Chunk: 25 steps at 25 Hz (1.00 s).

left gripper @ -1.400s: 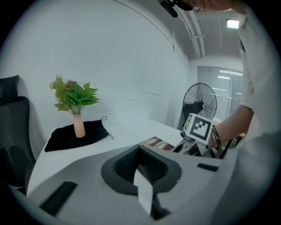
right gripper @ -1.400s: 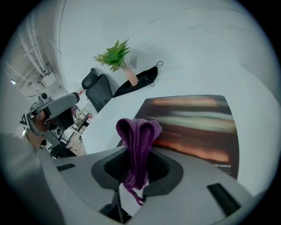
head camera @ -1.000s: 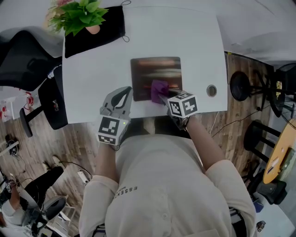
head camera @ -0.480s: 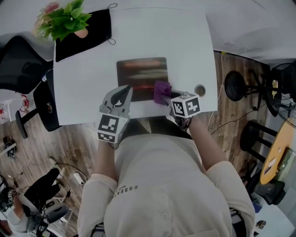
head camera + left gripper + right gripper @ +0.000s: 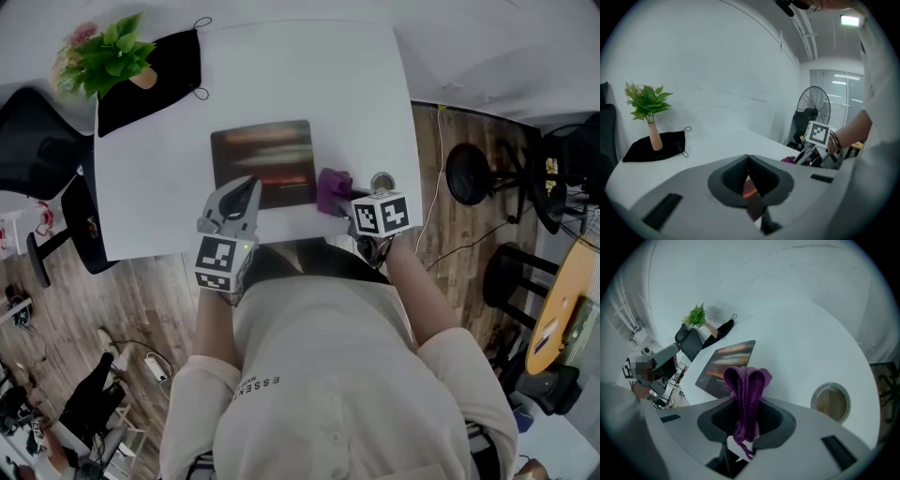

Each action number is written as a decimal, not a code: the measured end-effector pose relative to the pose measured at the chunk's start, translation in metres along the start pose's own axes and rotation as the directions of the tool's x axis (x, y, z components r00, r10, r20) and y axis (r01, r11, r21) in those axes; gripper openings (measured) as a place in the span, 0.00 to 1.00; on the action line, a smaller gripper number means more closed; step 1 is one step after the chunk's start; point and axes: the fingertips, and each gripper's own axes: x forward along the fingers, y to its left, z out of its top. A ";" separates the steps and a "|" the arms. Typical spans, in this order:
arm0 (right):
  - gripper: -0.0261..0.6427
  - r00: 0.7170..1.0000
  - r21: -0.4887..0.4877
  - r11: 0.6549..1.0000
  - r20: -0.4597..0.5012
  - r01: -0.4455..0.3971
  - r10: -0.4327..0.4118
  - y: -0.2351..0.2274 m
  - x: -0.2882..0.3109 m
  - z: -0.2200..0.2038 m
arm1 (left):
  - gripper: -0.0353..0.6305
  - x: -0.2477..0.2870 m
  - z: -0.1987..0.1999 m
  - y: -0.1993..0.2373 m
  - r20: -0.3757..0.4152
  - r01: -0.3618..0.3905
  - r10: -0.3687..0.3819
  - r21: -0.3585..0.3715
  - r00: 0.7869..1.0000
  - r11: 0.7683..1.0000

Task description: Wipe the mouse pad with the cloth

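Swept just off the mouse pad's [image 5: 267, 155] right edge mid-wipe, the cloth [image 5: 333, 190] is clamped in the right gripper [image 5: 747, 427], the left gripper [image 5: 246, 187] is closed empty, and a return pass is judged due.

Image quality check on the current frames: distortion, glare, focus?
Head view: mild wide-angle bowing at the table edges, even light; the mouse pad shows streaks, sheen or print, can't tell which. Left gripper view: strong fisheye, dark vignette, ceiling light blown out. Right gripper view: same fisheye and vignette; the purple cloth is sharp.
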 end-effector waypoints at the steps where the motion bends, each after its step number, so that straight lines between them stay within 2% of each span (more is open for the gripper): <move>1: 0.18 1.000 0.024 1.000 0.000 0.005 -0.005 -0.004 -0.004 0.000 | 0.06 0.001 0.002 -0.002 0.002 -0.002 0.001 0.003 1.000 1.000; 3: 0.18 1.000 0.021 1.000 0.015 0.023 -0.023 -0.010 -0.011 0.006 | 0.06 0.000 0.005 -0.004 0.003 -0.011 0.011 0.021 1.000 1.000; 6: 0.18 0.997 -0.039 0.998 0.069 0.041 -0.038 -0.007 -0.022 0.028 | 0.06 -0.006 0.013 0.004 0.008 -0.039 0.039 0.051 0.999 0.998; 11: 0.18 0.971 -0.155 0.988 0.239 0.022 0.016 0.031 -0.040 0.087 | 0.06 -0.026 0.037 0.030 0.035 -0.097 0.094 0.090 0.995 0.991; 15: 0.18 0.925 -0.281 0.958 0.374 0.052 0.060 0.071 -0.052 0.140 | 0.06 -0.044 0.068 0.055 0.089 -0.131 0.120 0.138 0.989 0.982; 20: 0.18 0.846 -0.391 0.911 0.524 0.134 0.100 0.121 -0.073 0.188 | 0.06 -0.064 0.097 0.083 0.145 -0.151 0.133 0.125 0.980 0.981; 25: 0.18 0.764 -0.474 0.844 0.632 0.249 0.130 0.158 -0.097 0.223 | 0.06 -0.082 0.130 0.101 0.221 -0.143 0.116 0.109 0.968 0.984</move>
